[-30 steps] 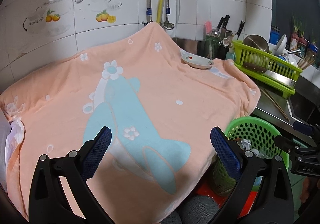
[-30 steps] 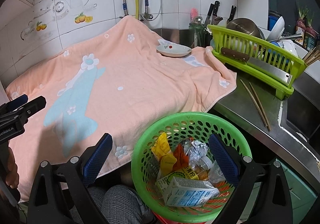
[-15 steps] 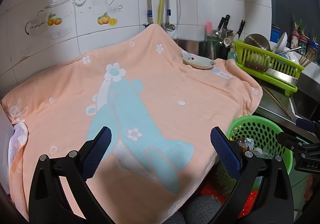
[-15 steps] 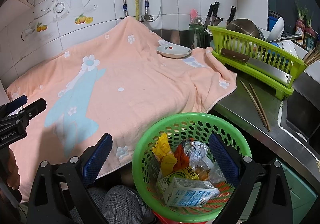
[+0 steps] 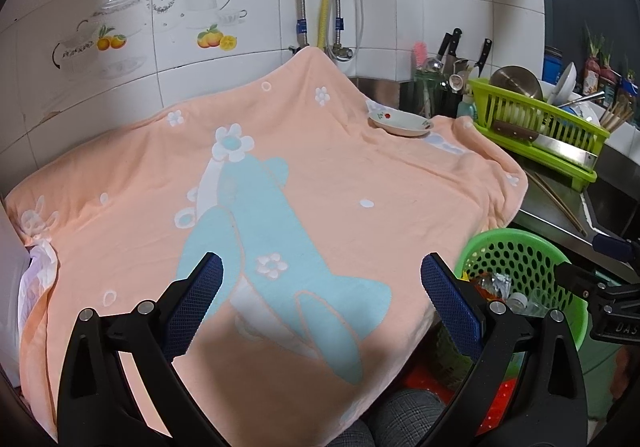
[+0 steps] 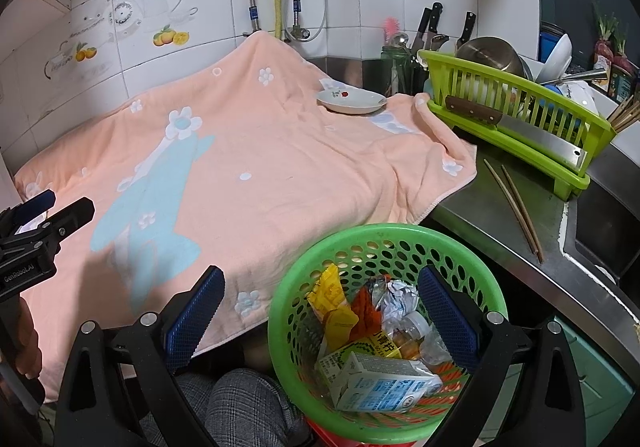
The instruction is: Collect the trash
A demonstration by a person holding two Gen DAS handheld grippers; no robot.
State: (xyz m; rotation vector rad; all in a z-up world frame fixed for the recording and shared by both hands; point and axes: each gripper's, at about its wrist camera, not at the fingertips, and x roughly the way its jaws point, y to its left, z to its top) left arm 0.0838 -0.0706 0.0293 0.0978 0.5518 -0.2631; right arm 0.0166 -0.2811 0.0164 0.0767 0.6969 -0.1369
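though the left gripper point(image 5: 320, 299) has eased back slightly, both grippers gape empty; trash fills the green basket point(image 6: 384, 243), seemingly done.

Both tools share one build. The left gripper point(image 5: 320, 297) has two black plastic arms rising from the lower corners of its own view, each ending in a finger faced with a blue, cross-hatched pad point(image 5: 448, 299); silver round screw heads sit in pairs on each arm near the lower left and lower right. The right gripper point(image 6: 318, 301) looks the same in its own view. At the left edge of the right wrist view the left tool's black body carries white lettering, "GenRobot.AI". At bottom centre of both views the person's trousers point(image 6: 244, 407) are grey with a fine check.
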